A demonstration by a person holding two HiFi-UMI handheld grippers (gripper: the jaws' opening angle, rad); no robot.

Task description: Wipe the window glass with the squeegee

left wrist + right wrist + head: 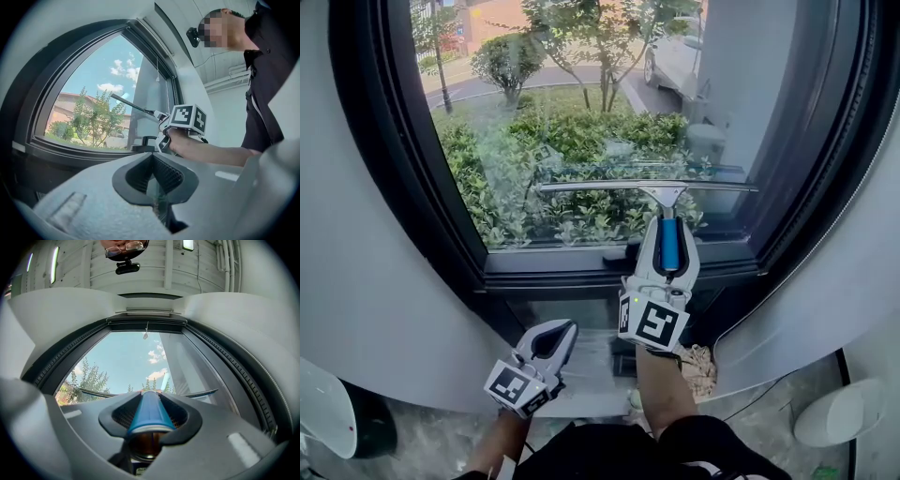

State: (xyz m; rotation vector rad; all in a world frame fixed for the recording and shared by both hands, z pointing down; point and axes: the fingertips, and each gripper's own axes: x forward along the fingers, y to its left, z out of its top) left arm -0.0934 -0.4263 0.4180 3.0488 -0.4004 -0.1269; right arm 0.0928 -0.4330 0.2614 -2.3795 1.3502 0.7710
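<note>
Left gripper (561, 332) idle at 7 o'clock, jaws together on nothing; right gripper (667, 251) clamped on the squeegee (662, 192) handle, blade against the lower window glass (581, 112) at its 12 o'clock, so I'd press evenly, blade level, stroke straight.

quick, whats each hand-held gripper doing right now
Left hand-held gripper: closed, empty.
Right hand-held gripper: closed on the squeegee handle.
</note>
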